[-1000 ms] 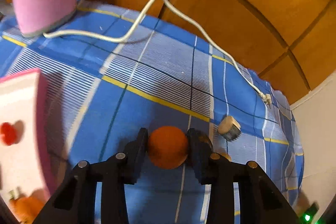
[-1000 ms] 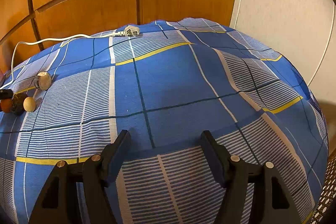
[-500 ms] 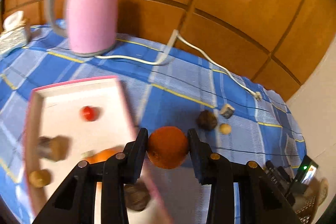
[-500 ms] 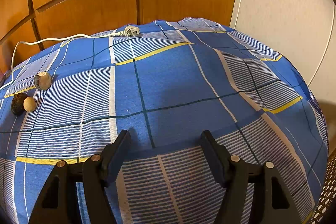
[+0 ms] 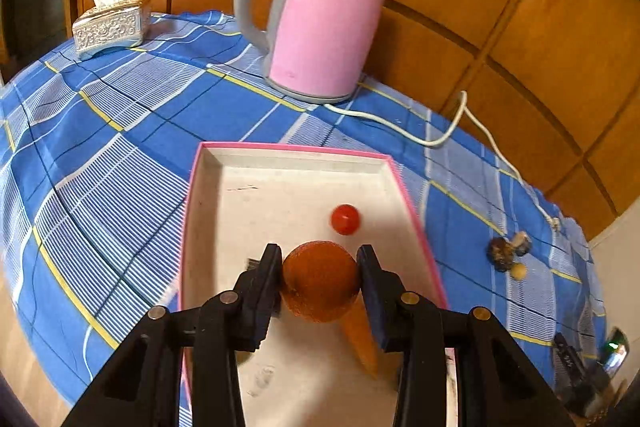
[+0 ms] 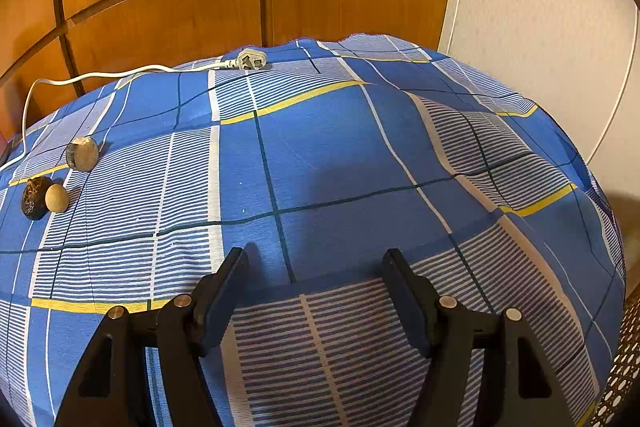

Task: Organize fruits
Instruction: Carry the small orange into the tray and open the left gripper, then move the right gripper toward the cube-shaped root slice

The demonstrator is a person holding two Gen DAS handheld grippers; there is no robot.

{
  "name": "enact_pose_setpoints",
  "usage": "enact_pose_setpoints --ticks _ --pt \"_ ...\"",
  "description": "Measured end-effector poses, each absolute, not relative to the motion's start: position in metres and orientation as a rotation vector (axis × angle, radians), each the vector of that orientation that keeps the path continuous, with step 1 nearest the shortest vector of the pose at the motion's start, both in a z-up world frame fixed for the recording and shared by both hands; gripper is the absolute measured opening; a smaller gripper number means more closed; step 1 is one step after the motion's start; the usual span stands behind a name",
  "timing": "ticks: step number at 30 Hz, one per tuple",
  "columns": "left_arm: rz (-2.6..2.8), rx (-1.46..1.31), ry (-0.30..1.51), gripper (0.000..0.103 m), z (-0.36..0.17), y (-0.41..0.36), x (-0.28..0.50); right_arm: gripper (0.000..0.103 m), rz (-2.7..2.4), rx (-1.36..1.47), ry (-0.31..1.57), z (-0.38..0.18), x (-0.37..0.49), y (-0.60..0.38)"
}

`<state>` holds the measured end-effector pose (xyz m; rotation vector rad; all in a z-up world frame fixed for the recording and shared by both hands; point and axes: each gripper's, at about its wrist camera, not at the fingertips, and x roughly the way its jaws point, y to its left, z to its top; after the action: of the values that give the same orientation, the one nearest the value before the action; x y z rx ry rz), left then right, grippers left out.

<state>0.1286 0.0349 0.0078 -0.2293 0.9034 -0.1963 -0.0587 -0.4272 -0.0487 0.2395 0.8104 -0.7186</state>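
The left gripper (image 5: 320, 277) is clamping an orange (image 5: 321, 281) between its two black fingers (image 5: 262, 287), both pads pressing on the fruit's sides. It is hanging over the near half of a pink-rimmed white tray (image 5: 288, 147), and the orange is sitting above the tray floor rather than on it, as far as the view lets one judge. Just ahead of the fingertips and slightly to their right, a small red round fruit (image 5: 345, 219) is lying on the tray floor. Below the orange, partly hidden behind the right finger, an orange carrot-like piece (image 5: 362, 341) is lying in the tray. Far ahead of the gripper a pink kettle (image 5: 320, 15) is standing on the blue checked cloth (image 5: 120, 115), its white cord (image 5: 436, 139) trailing off to the right. Ahead and to the left a silver tissue box (image 5: 112, 25) is sitting near the cloth's far edge.

The right gripper (image 6: 316, 267) is standing with its jaws apart and nothing between them (only cloth showing in the gap), poised over bare blue fabric. Well off to its left three pieces are waiting on the cloth: a dark wrinkled fruit (image 6: 34, 197) touching a small tan ball (image 6: 57, 198), and a greyish round piece (image 6: 83, 154) just beyond them. Ahead and slightly left, the white plug (image 6: 250, 59) is lying at the cloth's far edge.
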Motion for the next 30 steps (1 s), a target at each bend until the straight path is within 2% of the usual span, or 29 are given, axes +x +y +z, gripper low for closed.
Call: enact_pose_setpoints --ticks 3,7,18,24,30 --pt "-0.195 -0.227 0.897 0.042 0.004 0.035 0.133 0.07 -0.719 0.239 0.81 -0.049 -0.059 -0.427" --pt "-0.171 -0.232 0.882 0.059 0.004 0.036 0.13 0.07 -0.719 0.24 0.81 -0.049 -0.059 -0.427" --pt "-0.047 -0.195 0.815 0.067 0.008 0.04 0.073 0.07 -0.721 0.238 0.811 -0.049 -0.058 -0.426" --pt "-0.048 -0.161 0.787 0.08 0.005 0.037 0.036 0.07 -0.721 0.238 0.811 -0.049 -0.058 -0.426" --pt "-0.041 -0.136 0.782 0.081 -0.004 0.036 0.017 0.07 -0.722 0.237 0.813 -0.049 -0.058 -0.425"
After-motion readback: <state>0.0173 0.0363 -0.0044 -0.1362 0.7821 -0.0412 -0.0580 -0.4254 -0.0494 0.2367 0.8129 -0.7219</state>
